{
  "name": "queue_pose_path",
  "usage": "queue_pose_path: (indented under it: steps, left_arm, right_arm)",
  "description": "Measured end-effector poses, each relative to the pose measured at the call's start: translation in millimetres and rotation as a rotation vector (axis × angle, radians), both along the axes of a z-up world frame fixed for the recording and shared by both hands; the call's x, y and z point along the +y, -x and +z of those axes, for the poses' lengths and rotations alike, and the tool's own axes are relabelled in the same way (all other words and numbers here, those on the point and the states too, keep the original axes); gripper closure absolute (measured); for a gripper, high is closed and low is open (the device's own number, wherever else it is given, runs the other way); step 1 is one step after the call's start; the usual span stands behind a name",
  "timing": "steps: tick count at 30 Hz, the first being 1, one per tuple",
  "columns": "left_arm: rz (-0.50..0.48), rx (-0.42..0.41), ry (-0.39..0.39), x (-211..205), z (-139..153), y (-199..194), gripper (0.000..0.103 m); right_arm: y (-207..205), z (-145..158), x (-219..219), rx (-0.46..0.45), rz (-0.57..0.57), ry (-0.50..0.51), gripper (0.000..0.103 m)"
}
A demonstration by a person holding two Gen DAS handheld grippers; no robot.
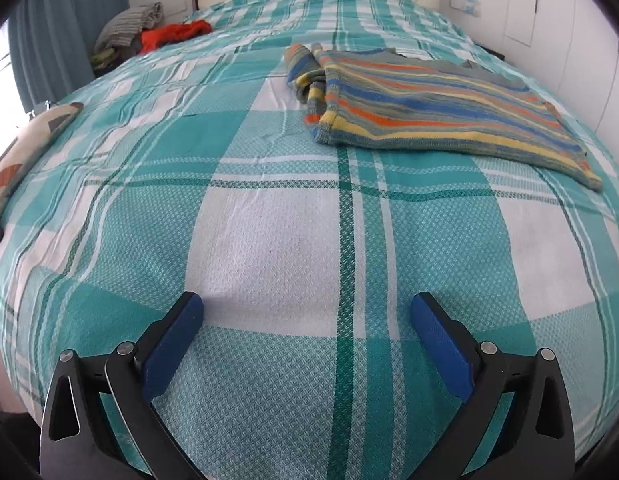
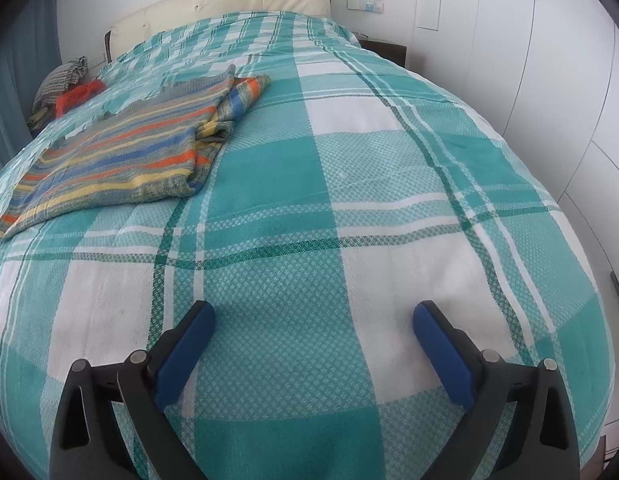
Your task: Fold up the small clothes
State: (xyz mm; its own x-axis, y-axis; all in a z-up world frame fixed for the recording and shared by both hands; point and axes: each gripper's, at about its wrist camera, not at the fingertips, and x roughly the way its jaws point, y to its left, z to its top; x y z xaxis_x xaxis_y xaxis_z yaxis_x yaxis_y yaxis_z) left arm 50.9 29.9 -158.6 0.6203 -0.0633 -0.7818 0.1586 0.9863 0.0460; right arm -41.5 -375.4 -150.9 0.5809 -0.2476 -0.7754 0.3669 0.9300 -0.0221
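A striped knit sweater [image 1: 441, 104] in blue, orange, yellow and grey lies flat on the teal plaid bedspread [image 1: 269, 220], with one sleeve bunched at its side. In the left wrist view it is ahead and to the right; in the right wrist view the sweater [image 2: 117, 156] is ahead and to the left. My left gripper [image 1: 307, 308] is open and empty, low over the bedspread near the foot of the bed. My right gripper [image 2: 313, 316] is also open and empty over the bedspread [image 2: 349, 208], well short of the sweater.
A pile of clothes [image 1: 129, 34] with an orange garment [image 1: 169, 34] sits at the bed's far left. A patterned cushion [image 1: 25, 148] lies at the left edge. A cream headboard [image 2: 229, 4] is at the back. White wardrobe doors [image 2: 549, 80] stand at the right.
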Motion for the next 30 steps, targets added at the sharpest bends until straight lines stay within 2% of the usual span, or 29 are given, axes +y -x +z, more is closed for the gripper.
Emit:
queue_pose_path:
  steps: [30]
  left_arm:
    - [0.009,0.016,-0.044,-6.7,-2.6,-1.8,0.001]
  right_arm:
    - [1.0,-3.4,3.3,0.001,0.002,0.011,0.002]
